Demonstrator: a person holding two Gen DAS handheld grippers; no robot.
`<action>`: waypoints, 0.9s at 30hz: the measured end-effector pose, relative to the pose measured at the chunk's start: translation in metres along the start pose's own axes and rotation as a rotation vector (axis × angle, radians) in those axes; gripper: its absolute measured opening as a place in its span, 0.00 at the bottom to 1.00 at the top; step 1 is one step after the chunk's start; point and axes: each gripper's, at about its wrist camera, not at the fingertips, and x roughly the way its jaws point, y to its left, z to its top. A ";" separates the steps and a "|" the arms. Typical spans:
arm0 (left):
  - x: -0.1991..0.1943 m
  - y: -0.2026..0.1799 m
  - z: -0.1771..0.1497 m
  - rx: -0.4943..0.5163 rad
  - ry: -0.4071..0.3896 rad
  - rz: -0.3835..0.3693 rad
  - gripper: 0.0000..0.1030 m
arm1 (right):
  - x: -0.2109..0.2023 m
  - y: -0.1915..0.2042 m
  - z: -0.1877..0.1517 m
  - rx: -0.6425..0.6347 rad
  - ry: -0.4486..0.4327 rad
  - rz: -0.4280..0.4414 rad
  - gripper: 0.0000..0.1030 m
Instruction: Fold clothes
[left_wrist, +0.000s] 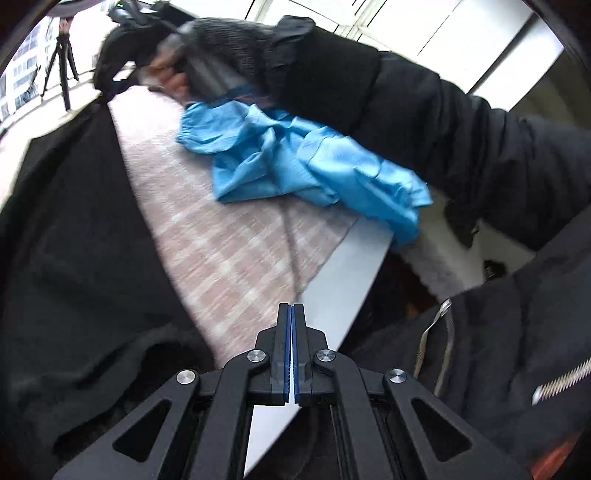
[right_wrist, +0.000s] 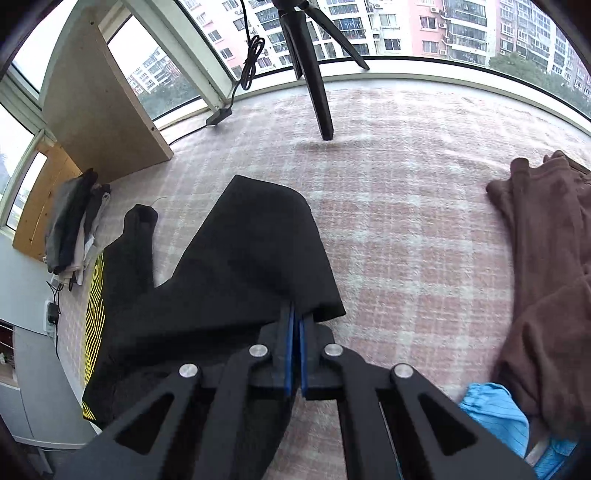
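Note:
A black T-shirt (right_wrist: 236, 266) with a yellow print lies on the pink checked blanket (right_wrist: 406, 229). My right gripper (right_wrist: 295, 317) is shut on the shirt's folded edge, which drapes over the fingertips. The same black shirt (left_wrist: 74, 240) fills the left of the left wrist view. My left gripper (left_wrist: 291, 310) is shut with nothing between its blue pads, above the blanket (left_wrist: 221, 251) near the bed's edge. The hand that holds the right gripper (left_wrist: 177, 70) shows blurred at the top of the left wrist view.
A crumpled blue garment (left_wrist: 295, 158) lies on the blanket and shows again low right in the right wrist view (right_wrist: 495, 410). A brown garment (right_wrist: 546, 266) lies at right. A tripod leg (right_wrist: 317, 96), a wooden board (right_wrist: 99, 103) and a clothes stack (right_wrist: 74, 225) stand near the window.

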 end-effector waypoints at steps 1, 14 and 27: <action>-0.002 0.007 -0.007 0.001 0.011 0.063 0.06 | 0.001 -0.003 -0.001 -0.003 0.005 -0.016 0.02; 0.021 0.028 -0.009 0.192 0.102 0.293 0.30 | 0.030 0.001 0.001 0.009 0.061 -0.001 0.03; -0.009 -0.015 0.030 0.060 -0.090 -0.081 0.03 | -0.026 -0.006 -0.004 -0.017 -0.064 -0.043 0.02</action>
